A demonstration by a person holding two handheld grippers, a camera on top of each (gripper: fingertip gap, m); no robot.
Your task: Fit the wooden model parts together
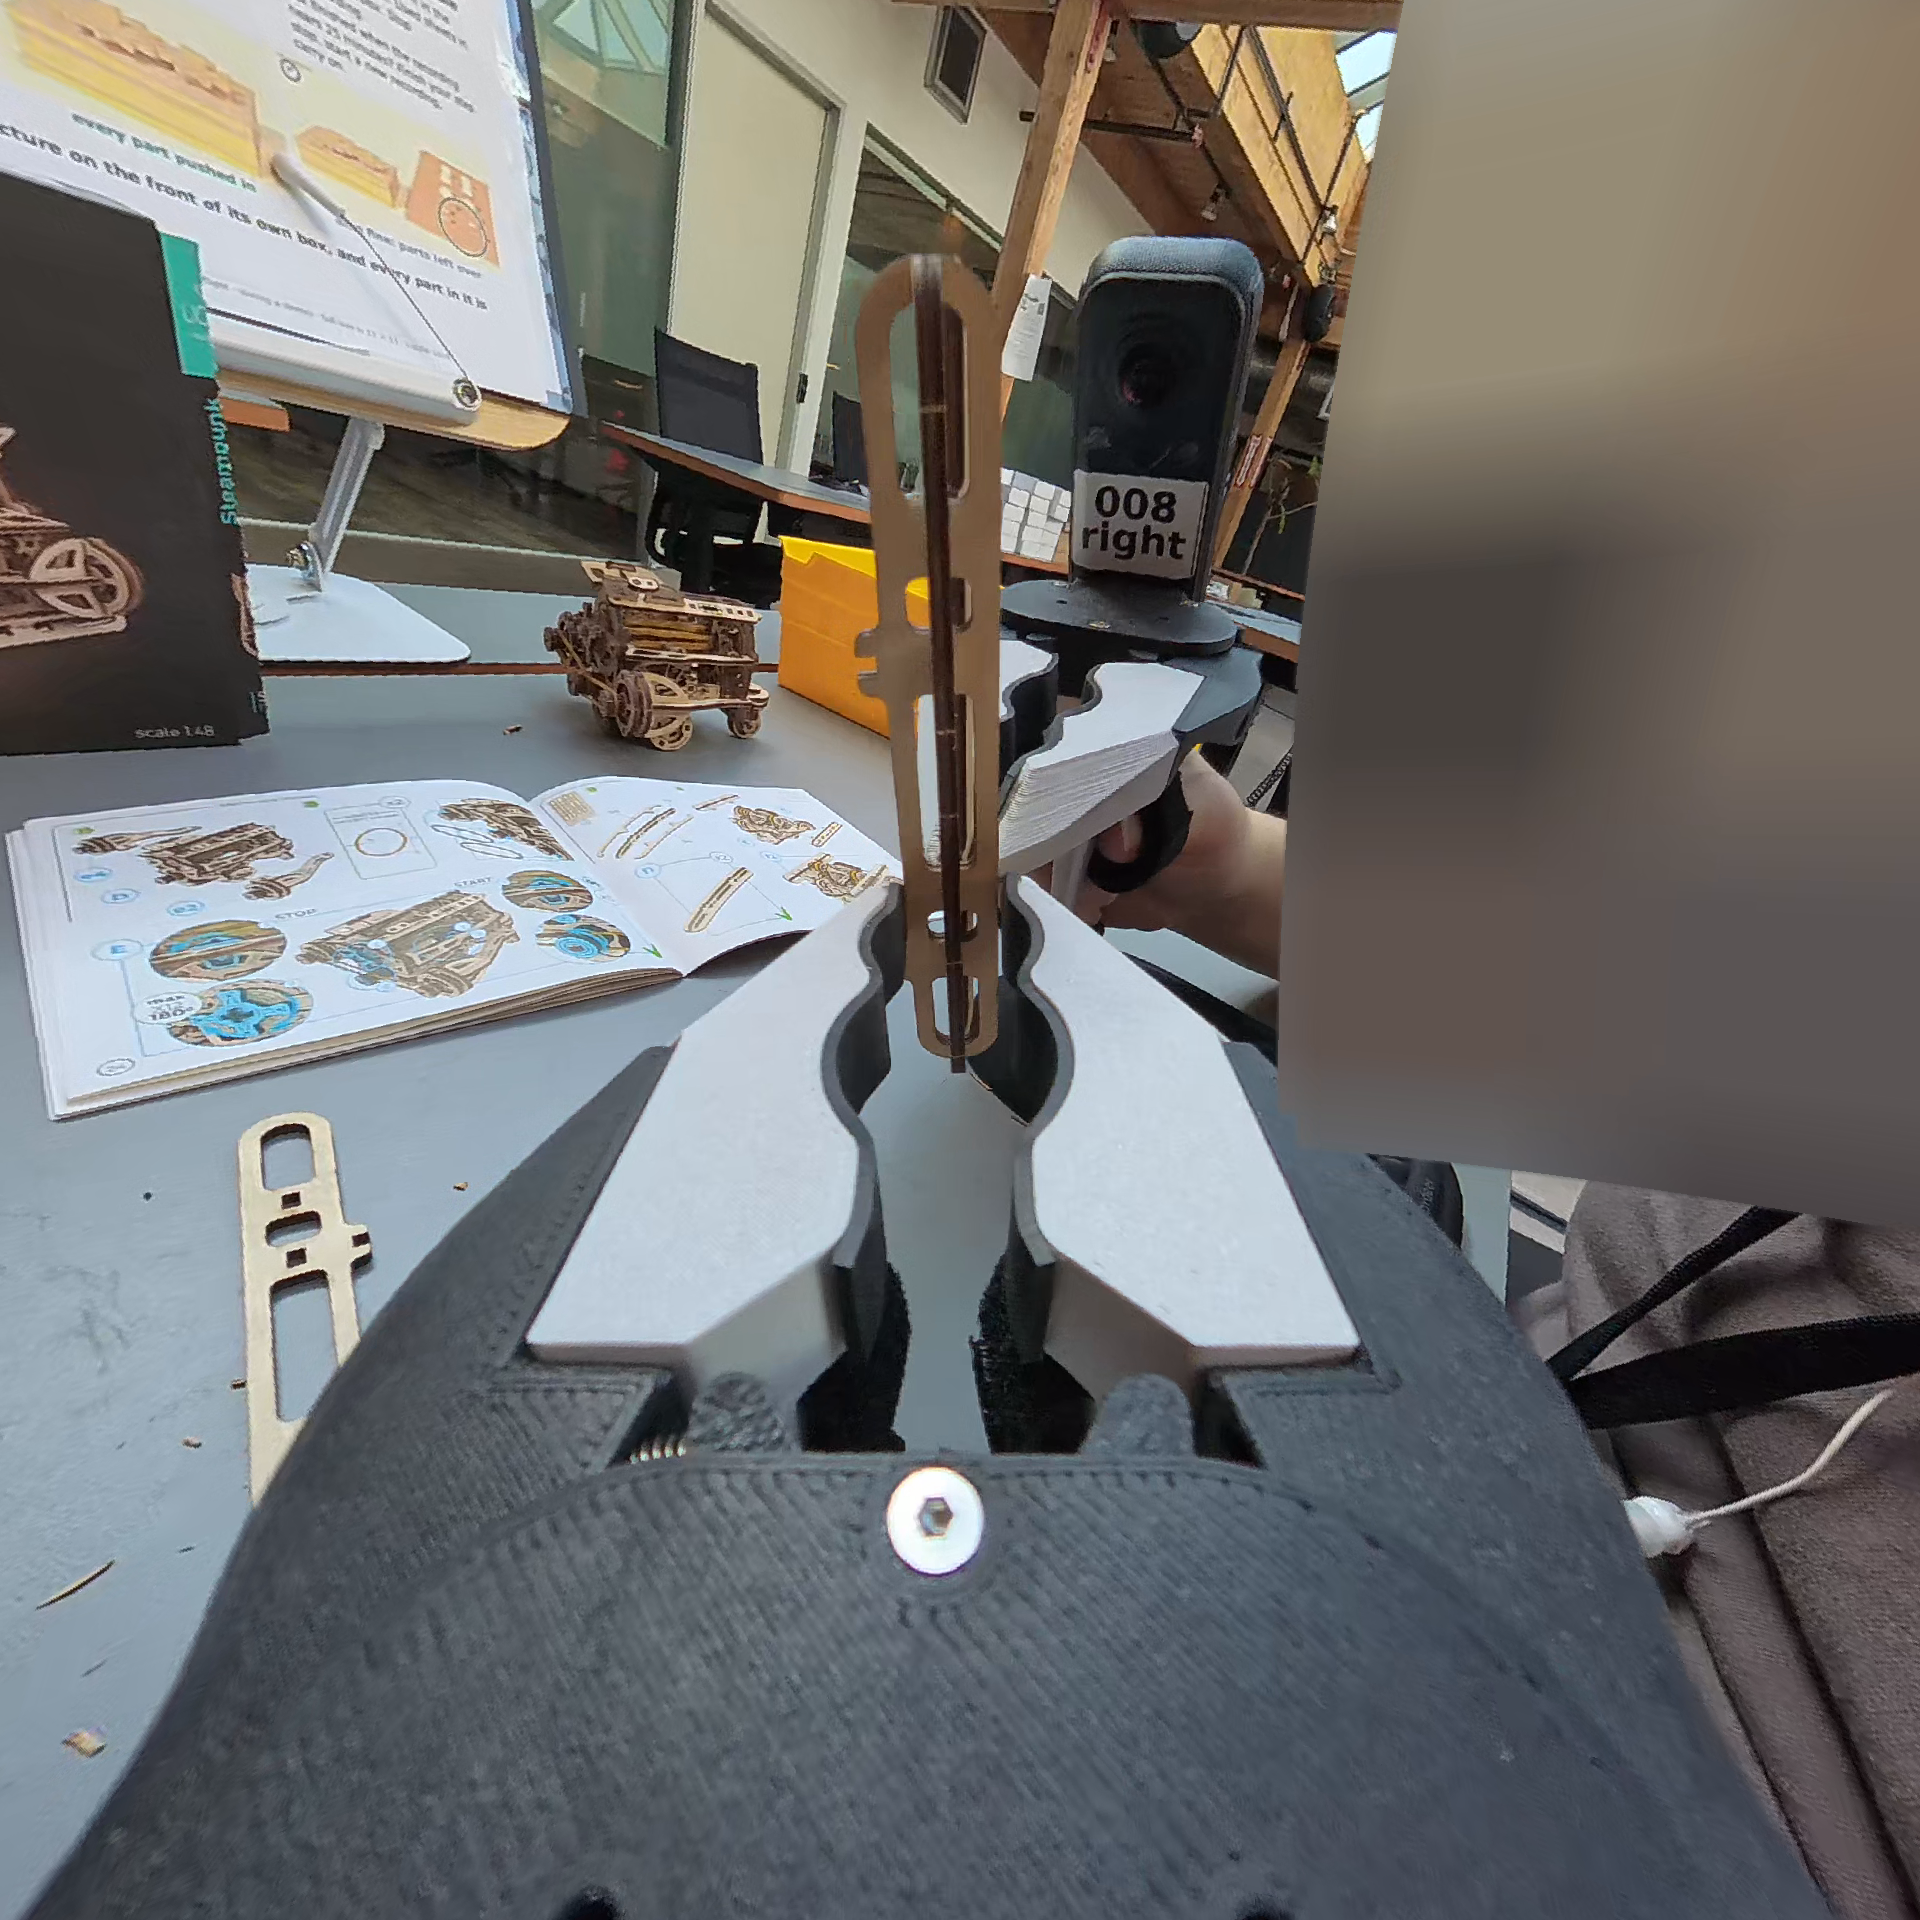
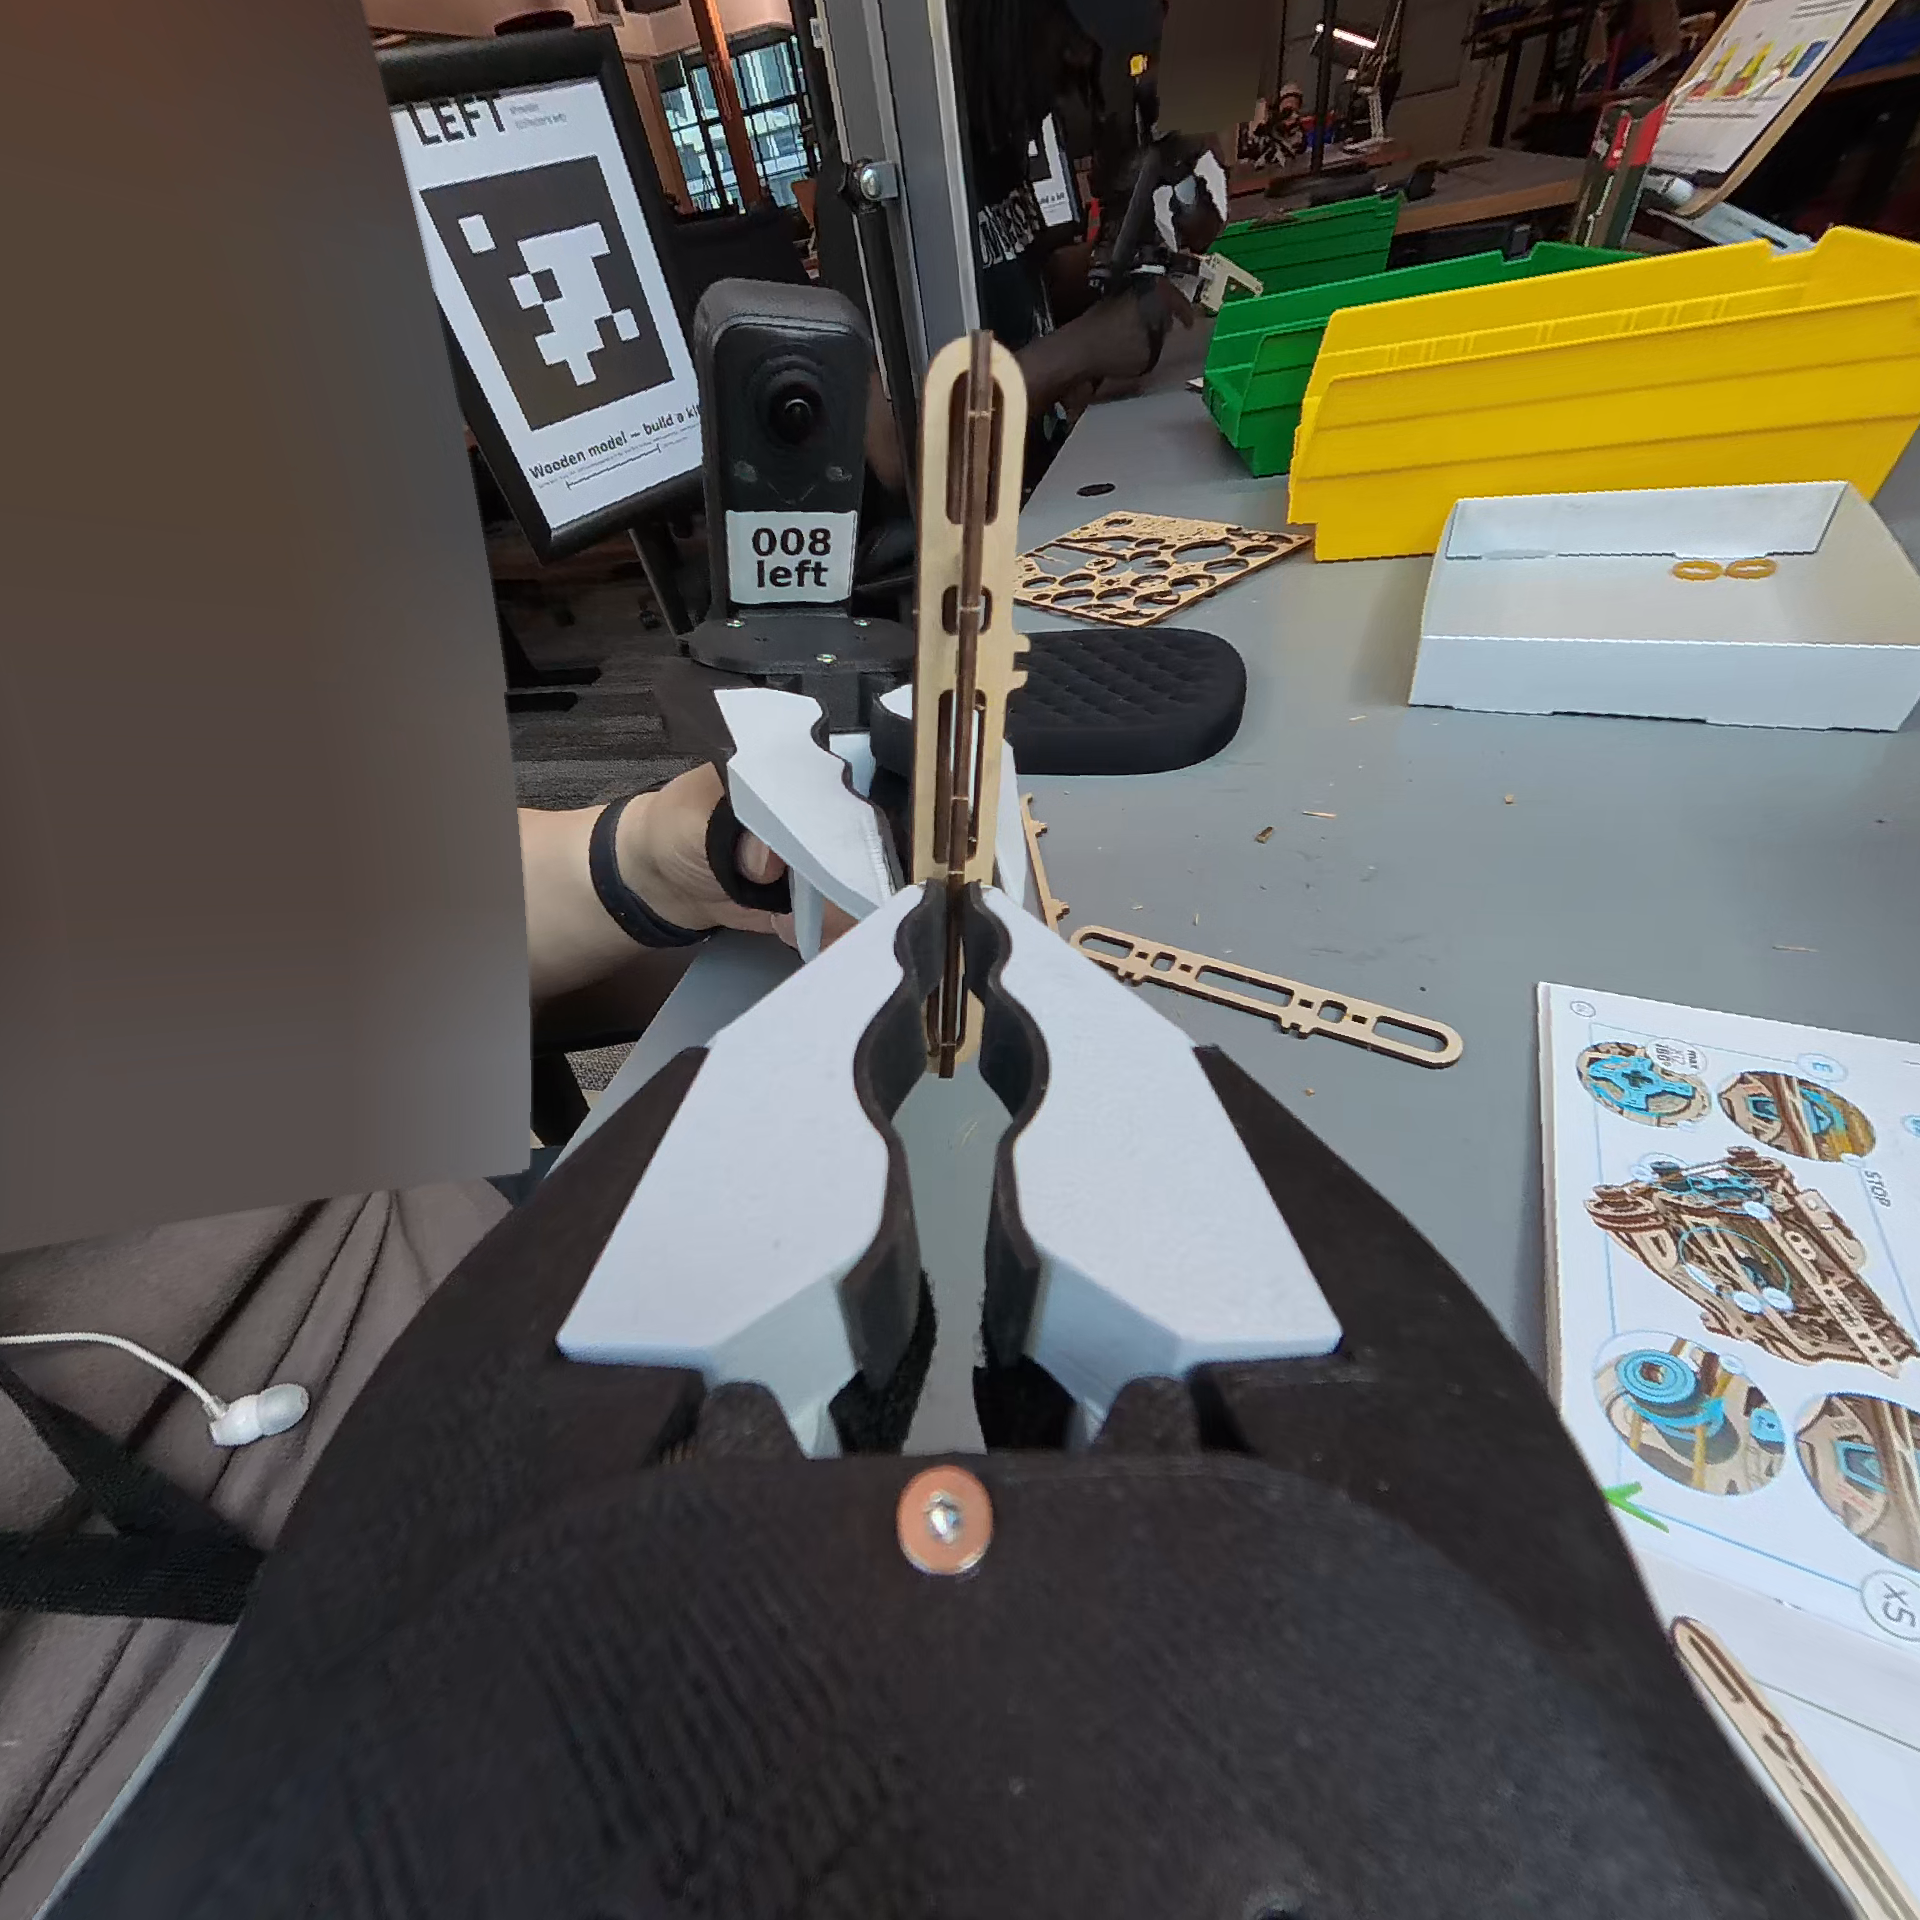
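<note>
A stack of flat slotted wooden strips (image 1: pixel 935 623) stands upright, edge-on to both cameras. My left gripper (image 1: pixel 951 904) is shut on its lower end. My right gripper (image 2: pixel 948 904) is shut on the same stack (image 2: pixel 966 623) from the opposite side. One white finger (image 1: pixel 1101 758) of the right gripper shows behind the stack in the left wrist view. One finger (image 2: pixel 800 810) of the left gripper shows behind it in the right wrist view. A loose slotted strip (image 1: pixel 296 1278) lies flat on the grey table, and it also shows in the right wrist view (image 2: pixel 1268 997).
An open instruction booklet (image 1: pixel 364 925) lies on the table beside a finished wooden model (image 1: pixel 660 655) and a dark box (image 1: pixel 104 499). To the right stand a yellow bin (image 2: pixel 1610 384), green bins (image 2: pixel 1330 291), a white tray (image 2: pixel 1662 675), a punched wooden sheet (image 2: pixel 1153 566) and a black pad (image 2: pixel 1122 696). The grippers are tip to tip, or close to it.
</note>
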